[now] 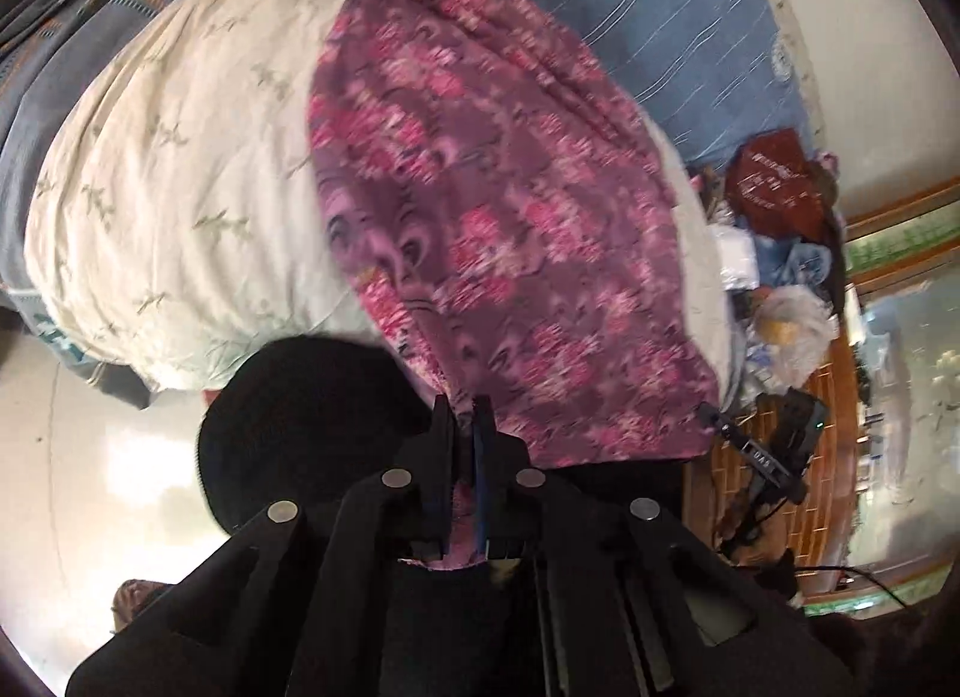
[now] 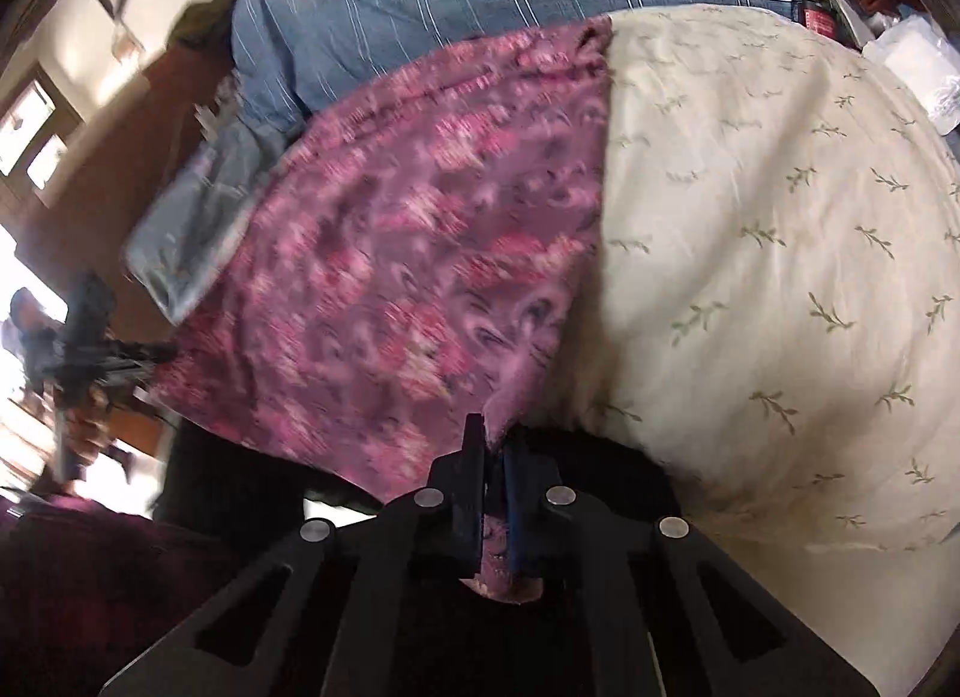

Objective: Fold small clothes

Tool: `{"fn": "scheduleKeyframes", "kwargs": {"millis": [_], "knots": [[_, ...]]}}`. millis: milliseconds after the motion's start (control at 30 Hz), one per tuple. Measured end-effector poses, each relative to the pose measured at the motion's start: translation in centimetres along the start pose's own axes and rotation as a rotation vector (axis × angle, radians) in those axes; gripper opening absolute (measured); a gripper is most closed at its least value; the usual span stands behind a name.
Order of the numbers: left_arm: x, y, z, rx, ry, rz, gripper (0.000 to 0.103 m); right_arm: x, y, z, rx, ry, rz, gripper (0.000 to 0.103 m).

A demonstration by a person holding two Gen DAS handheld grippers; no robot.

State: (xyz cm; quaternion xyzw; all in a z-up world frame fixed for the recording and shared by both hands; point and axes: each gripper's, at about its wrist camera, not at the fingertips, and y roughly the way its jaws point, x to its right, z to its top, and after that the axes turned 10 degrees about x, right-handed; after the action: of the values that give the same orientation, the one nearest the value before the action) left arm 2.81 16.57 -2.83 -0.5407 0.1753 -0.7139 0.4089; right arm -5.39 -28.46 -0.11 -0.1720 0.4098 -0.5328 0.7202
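A purple and pink floral garment (image 1: pixel 480 217) lies spread over a cream quilt (image 1: pixel 180 187) on the bed. My left gripper (image 1: pixel 463 415) is shut on the garment's near edge, with cloth pinched between the fingers. In the right wrist view the same garment (image 2: pixel 390 277) spreads left of the cream quilt (image 2: pixel 780 247). My right gripper (image 2: pixel 495 433) is shut on another corner of the garment. The other gripper shows at the far left (image 2: pixel 90 337) of the right wrist view, and at the right (image 1: pixel 756 451) of the left wrist view.
A blue striped sheet (image 1: pixel 660 7) covers the bed beyond the quilt. A black round object (image 1: pixel 300 427) sits below the quilt's edge. Bags and clutter (image 1: pixel 774 253) lie on a wooden surface at right. Pale floor (image 1: pixel 90 457) lies at left.
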Motion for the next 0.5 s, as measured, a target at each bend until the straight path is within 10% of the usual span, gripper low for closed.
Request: {"fn": "scheduleKeyframes", "kwargs": {"millis": [500], "knots": [[0.7, -0.2, 12.6, 0.255, -0.100, -0.069, 0.003, 2.6, -0.1, 13.0, 0.317, 0.278, 0.261, 0.005]]}}
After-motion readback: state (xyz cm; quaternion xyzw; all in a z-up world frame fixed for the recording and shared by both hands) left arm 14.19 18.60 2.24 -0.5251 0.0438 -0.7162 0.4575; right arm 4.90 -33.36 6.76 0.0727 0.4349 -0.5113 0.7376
